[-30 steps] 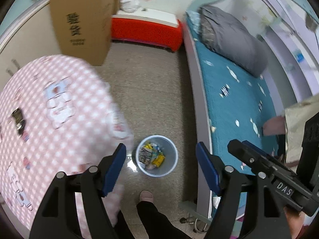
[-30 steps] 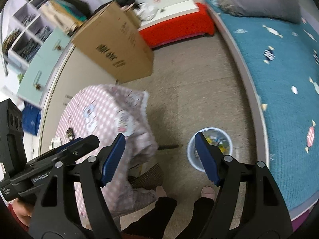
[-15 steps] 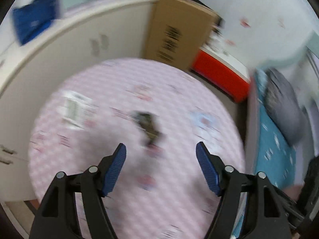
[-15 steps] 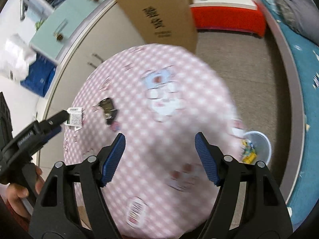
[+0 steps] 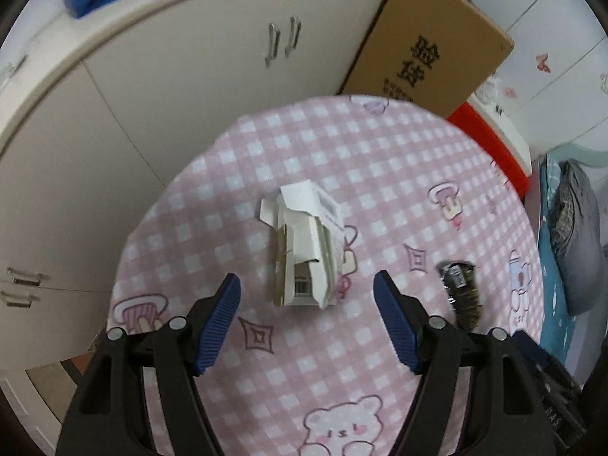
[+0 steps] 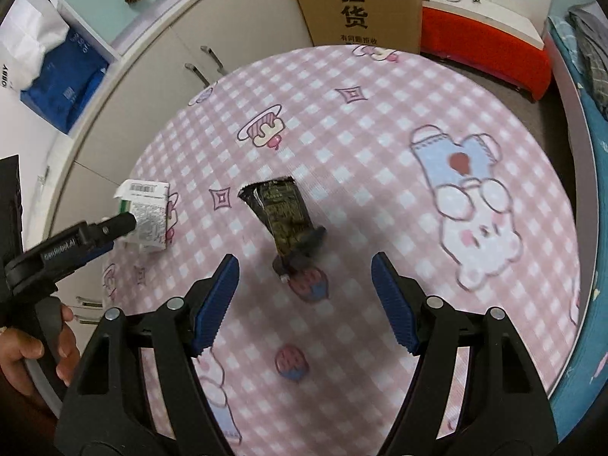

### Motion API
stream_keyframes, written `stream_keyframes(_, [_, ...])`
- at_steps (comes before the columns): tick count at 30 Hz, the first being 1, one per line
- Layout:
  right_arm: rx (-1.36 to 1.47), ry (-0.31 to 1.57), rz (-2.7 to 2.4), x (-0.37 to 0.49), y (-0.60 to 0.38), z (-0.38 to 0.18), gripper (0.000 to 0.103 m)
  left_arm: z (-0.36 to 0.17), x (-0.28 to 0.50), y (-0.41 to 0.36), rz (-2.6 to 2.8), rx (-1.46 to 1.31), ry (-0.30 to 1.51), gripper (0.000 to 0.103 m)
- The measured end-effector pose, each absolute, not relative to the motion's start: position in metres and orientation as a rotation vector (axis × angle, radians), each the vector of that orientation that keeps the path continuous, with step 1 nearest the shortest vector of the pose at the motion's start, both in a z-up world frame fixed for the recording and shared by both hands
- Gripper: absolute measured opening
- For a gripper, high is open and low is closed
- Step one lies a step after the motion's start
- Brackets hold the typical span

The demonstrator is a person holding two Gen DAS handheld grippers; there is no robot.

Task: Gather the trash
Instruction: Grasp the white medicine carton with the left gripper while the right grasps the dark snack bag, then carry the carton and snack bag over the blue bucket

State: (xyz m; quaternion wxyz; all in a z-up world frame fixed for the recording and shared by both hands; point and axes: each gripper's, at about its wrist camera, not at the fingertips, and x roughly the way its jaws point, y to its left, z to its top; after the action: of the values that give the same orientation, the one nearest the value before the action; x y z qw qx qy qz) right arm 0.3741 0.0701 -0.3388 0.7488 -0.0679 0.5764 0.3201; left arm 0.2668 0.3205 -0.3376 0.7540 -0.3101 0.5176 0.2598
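Room: cream cabinets (image 5: 159, 121) with metal handles stood behind the work surface; a teal-covered bed (image 6: 592, 174) ran along the right edge of the right wrist view.
Cardboard box: a tall brown carton (image 6: 357, 0) printed with black characters stood upright beyond the far rim of the table, beside a red-sided bench (image 6: 482, 45).
Table: a round top under a pink checked cloth (image 5: 380, 174) printed with bears and cupcakes carried both pieces of trash.
Left gripper: the left gripper (image 5: 307, 296) pointed steeply down over the cloth with its blue pads wide apart and nothing between them; a hand (image 6: 34, 345) held its grip at the left edge of the right wrist view.
Right gripper: the right gripper (image 6: 304, 277) likewise stood released and empty above the cloth.
Torn carton: a flattened white paper carton (image 5: 304, 250) with barcodes lay on the cloth just ahead of the left gripper's fingertips, not touching them.
Wrapper: a dark crumpled wrapper (image 6: 283, 212) lay near the table's middle, ahead of the right gripper's gap and well apart from the torn carton.
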Motion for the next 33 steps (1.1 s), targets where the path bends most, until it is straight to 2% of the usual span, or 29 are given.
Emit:
stream_keyframes(3, [-0.179, 1.268, 0.688, 0.381, 0.086, -0.350, 0.071, -0.347, 0.278, 0.320, 0.532, -0.620, 1.166, 0.070])
stream_keyframes(5, [-0.193, 1.275, 0.682, 0.385, 0.093, -0.358, 0.069, -0.351, 0.284, 0.320, 0.509, -0.578, 1.183, 0.057])
stream_keyframes(8, [-0.227, 1.277, 0.686, 0.387, 0.105, -0.366, 0.065, -0.357, 0.289, 0.322, 0.484, -0.590, 1.209, 0.045])
stream_keyframes(10, [-0.268, 1.270, 0.687, 0.387, 0.112, -0.370, 0.062, -0.360, 0.291, 0.325, 0.480, -0.607, 1.211, 0.044])
stream_keyframes(11, [-0.287, 1.262, 0.692, 0.386, 0.115, -0.369, 0.054, -0.360, 0.292, 0.324, 0.472, -0.610, 1.211, 0.043])
stream_keyframes(12, [-0.324, 1.252, 0.691, 0.385, 0.118, -0.369, 0.040, -0.359, 0.293, 0.322, 0.454, -0.610, 1.210, 0.043])
stream_keyframes(15, [-0.335, 1.271, 0.728, 0.385, 0.121, -0.370, 0.028, -0.353, 0.295, 0.313, 0.424, -0.597, 1.196, 0.042])
stream_keyframes(25, [-0.158, 1.226, 0.684, 0.394, 0.032, -0.315, 0.027, -0.296, 0.331, 0.212, 0.244, -0.486, 1.142, 0.041])
stream_keyframes(33, [0.008, 1.147, 0.596, 0.409, -0.120, -0.259, 0.027, -0.250, 0.372, 0.071, 0.099, -0.361, 1.100, 0.041])
